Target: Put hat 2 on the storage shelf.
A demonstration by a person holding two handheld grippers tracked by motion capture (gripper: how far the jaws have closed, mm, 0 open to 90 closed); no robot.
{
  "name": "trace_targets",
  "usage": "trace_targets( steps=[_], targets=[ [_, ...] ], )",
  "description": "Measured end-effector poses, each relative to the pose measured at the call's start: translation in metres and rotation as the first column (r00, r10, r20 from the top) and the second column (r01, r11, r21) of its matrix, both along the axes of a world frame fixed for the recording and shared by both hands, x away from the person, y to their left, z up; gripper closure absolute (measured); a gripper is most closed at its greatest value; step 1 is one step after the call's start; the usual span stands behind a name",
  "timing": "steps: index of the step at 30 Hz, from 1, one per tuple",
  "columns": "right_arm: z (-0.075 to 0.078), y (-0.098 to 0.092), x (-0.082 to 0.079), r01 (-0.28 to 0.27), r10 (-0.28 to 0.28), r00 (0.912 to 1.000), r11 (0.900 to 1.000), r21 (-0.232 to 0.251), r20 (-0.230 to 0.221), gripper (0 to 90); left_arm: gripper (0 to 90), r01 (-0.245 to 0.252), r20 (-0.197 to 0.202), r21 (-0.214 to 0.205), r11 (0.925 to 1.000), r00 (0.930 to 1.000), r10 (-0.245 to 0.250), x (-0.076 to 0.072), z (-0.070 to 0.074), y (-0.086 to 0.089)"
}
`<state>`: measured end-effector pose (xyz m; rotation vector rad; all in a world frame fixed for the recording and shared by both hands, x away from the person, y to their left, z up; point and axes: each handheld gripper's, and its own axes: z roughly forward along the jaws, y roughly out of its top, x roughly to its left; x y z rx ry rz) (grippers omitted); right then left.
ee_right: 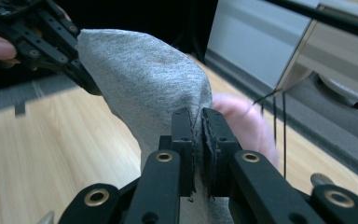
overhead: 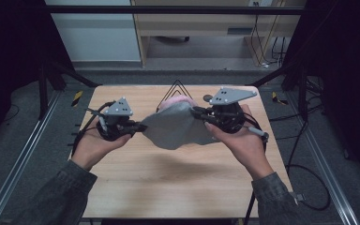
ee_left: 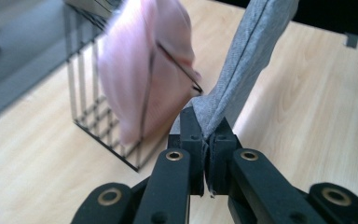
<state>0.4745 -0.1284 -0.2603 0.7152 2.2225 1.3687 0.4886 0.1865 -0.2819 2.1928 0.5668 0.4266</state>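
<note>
The left tongs [overhead: 139,126] are clamping one edge of the grey cloth [overhead: 176,126], which is hanging stretched between both tongs above the worktop [overhead: 168,187]; the right tongs [overhead: 198,111] are pinching its opposite edge, just before the pink cloth [overhead: 176,99] on the wire rack [overhead: 176,87]. Spreading seems underway; next likely calls for lowering it flat

A grey cloth [overhead: 176,127] of matt, finely knitted fabric with a stitched seam is noted. The pink item [ee_left: 142,65] is seen as soft and fuzzy. The counter [overhead: 168,183] is finished in pale, smooth wood grain. The rack [ee_left: 98,116] is formed of thin dark wire. Each claw is moulded in matt black plastic with brass-coloured rivets.
</note>
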Motion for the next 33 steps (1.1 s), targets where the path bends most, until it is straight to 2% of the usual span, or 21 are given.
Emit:
trace_targets(
  steps=[2, 5, 12, 16, 21, 27, 33],
  targets=[
    [0.008, -0.002, 0.002, 0.008, -0.009, 0.9999, 0.9994, 0.033, 0.006, 84.5, 87.2, -0.015, 0.014, -0.002, 0.9999, 0.9998, 0.015, 0.001, 0.016, 0.0],
    [0.017, -0.004, 0.006, 0.015, -0.015, 0.9999, 0.9986, 0.051, 0.008, 84.5, 87.1, -0.031, 0.028, -0.004, 0.9995, 0.9991, 0.031, 0.004, 0.032, 0.0],
    [0.028, -0.006, 0.012, 0.031, -0.033, 0.9991, 0.9964, 0.079, 0.027, 84.5, 87.2, -0.067, 0.058, -0.023, 0.9975, 0.996, 0.068, 0.009, 0.049, -0.002],
    [0.033, -0.008, 0.015, 0.049, -0.052, 0.9981, 0.9938, 0.099, 0.032, 84.5, 87.2, -0.095, 0.098, -0.03, 0.9951, 0.9904, 0.097, 0.01, 0.06, -0.007],
    [0.041, -0.012, 0.021, 0.071, -0.077, 0.9963, 0.9899, 0.123, 0.039, 84.5, 87.1, -0.108, 0.117, -0.049, 0.9929, 0.9866, 0.114, 0.017, 0.072, -0.011],
    [0.057, -0.014, 0.036, 0.076, -0.085, 0.9951, 0.9833, 0.166, 0.05, 84.5, 87.1, -0.122, 0.138, -0.073, 0.9899, 0.9818, 0.131, 0.029, 0.091, -0.011],
    [0.079, -0.015, 0.061, 0.084, -0.098, 0.9934, 0.9758, 0.202, 0.059, 84.5, 87.1, -0.121, 0.163, -0.101, 0.9875, 0.9773, 0.136, 0.048, 0.119, -0.015]
  ],
)
